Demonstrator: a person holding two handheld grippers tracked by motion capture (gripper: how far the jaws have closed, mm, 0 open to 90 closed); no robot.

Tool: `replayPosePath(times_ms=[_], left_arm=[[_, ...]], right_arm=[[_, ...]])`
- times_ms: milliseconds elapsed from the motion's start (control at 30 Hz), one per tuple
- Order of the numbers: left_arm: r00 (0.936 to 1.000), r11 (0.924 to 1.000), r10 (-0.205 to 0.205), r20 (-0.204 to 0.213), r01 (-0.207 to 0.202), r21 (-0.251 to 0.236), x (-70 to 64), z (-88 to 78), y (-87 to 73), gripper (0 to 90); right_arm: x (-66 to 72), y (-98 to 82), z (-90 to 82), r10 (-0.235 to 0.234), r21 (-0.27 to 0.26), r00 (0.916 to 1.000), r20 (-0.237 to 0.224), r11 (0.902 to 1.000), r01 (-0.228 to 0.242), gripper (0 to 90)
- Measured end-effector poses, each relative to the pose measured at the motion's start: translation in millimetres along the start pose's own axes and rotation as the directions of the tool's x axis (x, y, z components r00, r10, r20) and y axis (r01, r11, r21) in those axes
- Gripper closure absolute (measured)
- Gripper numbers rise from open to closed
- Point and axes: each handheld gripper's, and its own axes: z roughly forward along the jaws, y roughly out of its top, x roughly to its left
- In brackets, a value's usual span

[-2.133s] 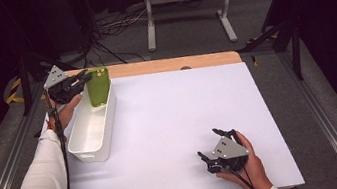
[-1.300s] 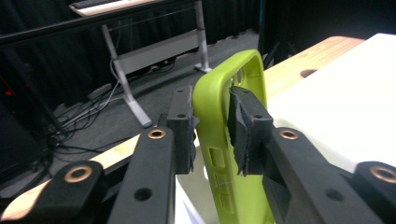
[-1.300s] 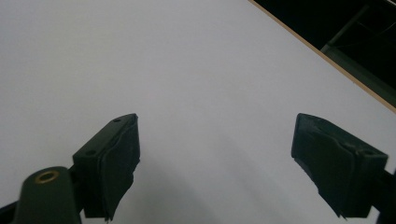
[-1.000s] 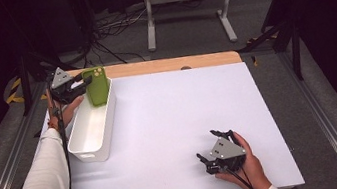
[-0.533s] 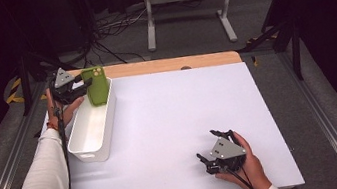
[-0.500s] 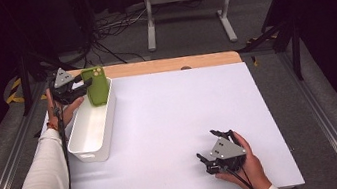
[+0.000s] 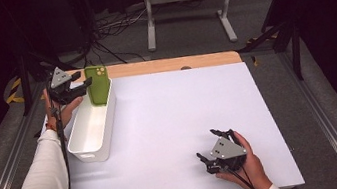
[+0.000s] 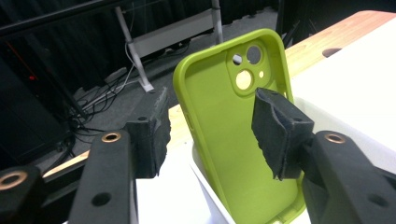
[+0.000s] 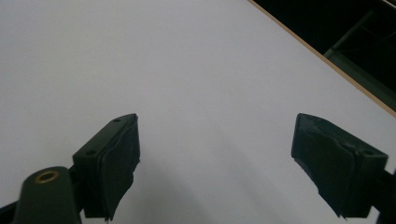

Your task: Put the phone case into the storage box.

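White bin (image 7: 91,126) on white table (image 7: 170,119)

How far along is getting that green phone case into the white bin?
Done: the green phone case stands on end in the white bin's far end. In hand: the left gripper has just been opening; its pads look clear of the case. Left: backing away. The right gripper rests open on the table.

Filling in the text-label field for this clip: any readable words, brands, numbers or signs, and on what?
None readable.
green phone case: plain, only camera cutouts, no print.
white bin: blank.
table: blank white top.
left gripper and right gripper: black jaws, no markings visible.
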Motion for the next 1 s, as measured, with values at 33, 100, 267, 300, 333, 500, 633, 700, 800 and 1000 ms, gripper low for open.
replayPosePath(times_ms=[33, 100, 267, 300, 333, 500, 633, 700, 800, 1000], left_arm=[[1.0000, 1.0000, 0.000, 0.000, 0.000, 0.000, 0.0, 0.0, 0.0, 47.2], [1.0000, 1.0000, 0.006, -0.001, -0.006, -0.004, -2.7, -3.2, 0.3, 46.4], [1.0000, 0.9998, 0.006, 0.004, -0.005, -0.017, -8.7, -8.9, 0.5, 44.3], [1.0000, 0.9998, 0.008, 0.003, -0.008, -0.016, -9.3, -10.4, 1.2, 43.4], [1.0000, 0.9997, 0.006, 0.000, -0.006, -0.024, -10.1, -11.7, 1.7, 42.8], [1.0000, 0.9986, 0.001, 0.007, 0.000, -0.052, -13.9, -22.9, 7.2, 41.4], [0.9999, 0.9981, 0.000, 0.012, 0.001, -0.061, -18.3, -27.5, 7.2, 39.6], [0.9998, 0.9985, 0.007, 0.016, -0.006, -0.054, -21.4, -29.2, 6.0, 39.3], [0.9998, 0.9984, 0.009, 0.015, -0.008, -0.055, -24.7, -33.1, 4.6, 37.7], [0.9998, 0.9976, 0.009, 0.015, -0.008, -0.068, -30.6, -43.1, 4.4, 35.1]], right_arm=[[0.0, 0.0, 0.0, 0.000, 0.000, 1.0000, 0.000, 1.0000, 0.000, 16.4], [0.5, 0.1, 0.1, -0.001, -0.001, 1.0000, -0.003, 1.0000, 0.001, 16.4], [1.1, 1.3, 0.2, -0.005, -0.008, 1.0000, -0.006, 1.0000, 0.005, 16.4], [1.3, 1.6, 0.2, -0.007, -0.009, 1.0000, -0.006, 0.9999, 0.007, 16.4], [1.7, 1.9, 0.2, -0.006, -0.010, 1.0000, -0.006, 0.9999, 0.006, 16.4], [2.3, 3.7, 0.3, -0.012, -0.019, 0.9999, -0.007, 0.9998, 0.012, 16.4], [1.9, 4.0, 0.5, -0.011, -0.023, 0.9999, -0.011, 0.9997, 0.010, 16.4], [1.9, 4.1, 1.0, -0.012, -0.025, 0.9998, -0.013, 0.9996, 0.012, 16.4], [2.4, 5.2, 1.8, -0.015, -0.025, 0.9997, -0.018, 0.9996, 0.015, 16.4], [3.2, 8.1, 2.8, -0.016, -0.041, 0.9995, -0.025, 0.9991, 0.015, 16.4]])
